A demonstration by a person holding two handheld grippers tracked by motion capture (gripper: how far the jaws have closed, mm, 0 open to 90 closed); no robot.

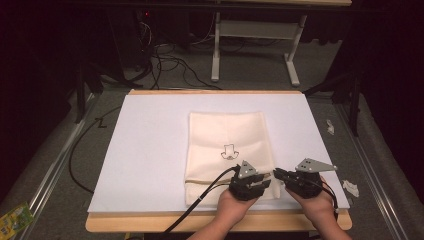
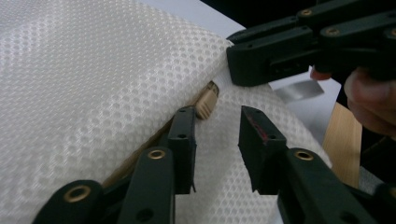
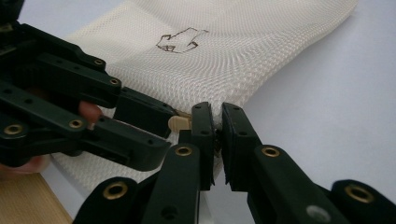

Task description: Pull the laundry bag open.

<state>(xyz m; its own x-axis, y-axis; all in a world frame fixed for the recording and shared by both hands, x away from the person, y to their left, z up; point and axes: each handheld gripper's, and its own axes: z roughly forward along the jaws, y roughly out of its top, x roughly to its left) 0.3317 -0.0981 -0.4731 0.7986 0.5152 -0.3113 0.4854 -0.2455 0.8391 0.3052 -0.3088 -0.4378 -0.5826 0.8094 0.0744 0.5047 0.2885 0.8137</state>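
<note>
Mesh bag [image 1: 227,145] flat on tabletop [image 1: 150,150]; R tongs [image 3: 217,122] pinching its near-right edge, L tongs [image 2: 218,128] open over zipper pull [image 2: 207,100].

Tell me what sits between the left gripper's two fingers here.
In the left gripper view, the left gripper is open over the white mesh bag; mesh fabric lies between its fingers, and the beige zipper pull sits just beyond one fingertip.

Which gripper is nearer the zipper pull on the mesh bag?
Left, narrowly. The left gripper has its open jaws right at the zipper pull on the mesh bag; the right gripper pinches the bag's edge just beside it.
</note>
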